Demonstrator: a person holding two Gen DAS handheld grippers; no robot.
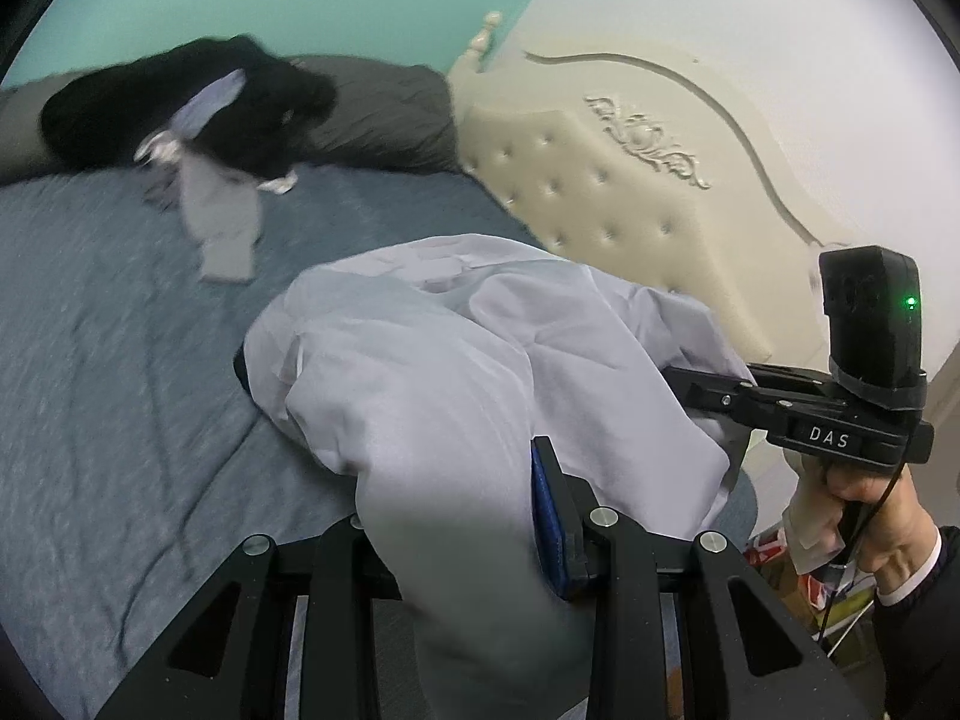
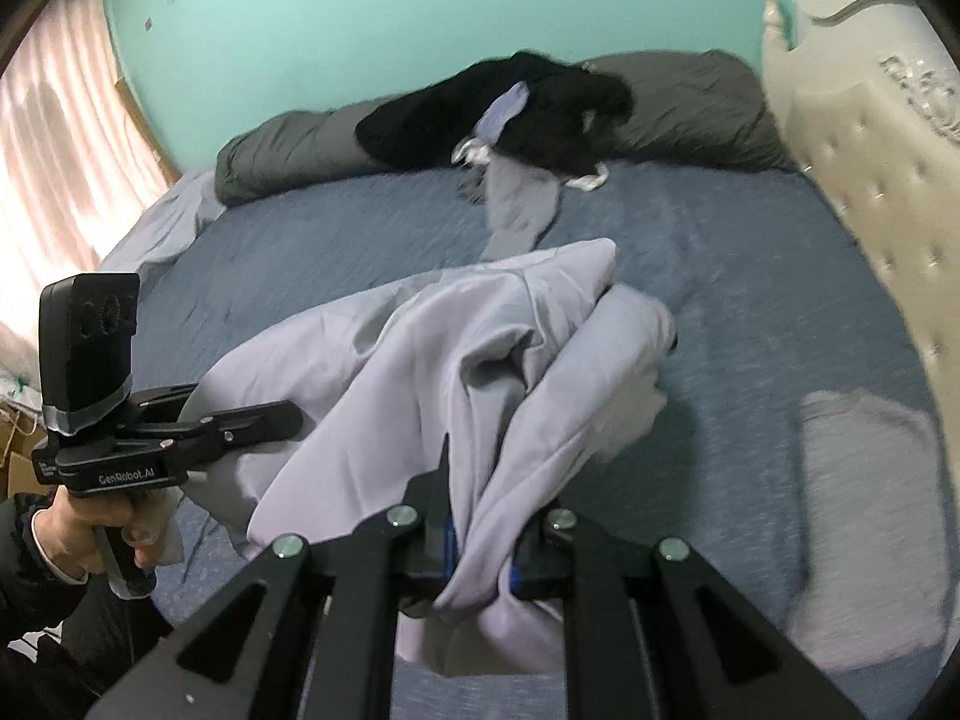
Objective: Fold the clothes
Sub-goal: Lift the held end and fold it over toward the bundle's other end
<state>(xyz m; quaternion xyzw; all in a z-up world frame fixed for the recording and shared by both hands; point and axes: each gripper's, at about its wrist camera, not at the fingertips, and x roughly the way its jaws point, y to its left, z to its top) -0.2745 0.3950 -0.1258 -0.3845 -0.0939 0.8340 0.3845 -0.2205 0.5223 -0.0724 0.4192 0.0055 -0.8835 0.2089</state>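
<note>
Left tongs (image 1: 480, 540) and right tongs (image 2: 480, 546) both clamped on pale lavender garment (image 2: 480, 360), bunched and lifted above blue bedspread (image 2: 750, 276) near bed's foot edge. Black clothing pile (image 2: 540, 114) at far edge on grey pillows (image 2: 690, 102).

Shirt (image 1: 432, 360): drapes over left gripper (image 1: 480, 516), one pad hidden; right gripper (image 2: 480, 564) pads mostly buried in cloth. Clothes pile (image 2: 510, 114): motion-blurred, separate items unclear. Folded pale item (image 2: 864, 516): smeared, kind unclear. Headboard (image 2: 870, 138): cut by frame edge.
</note>
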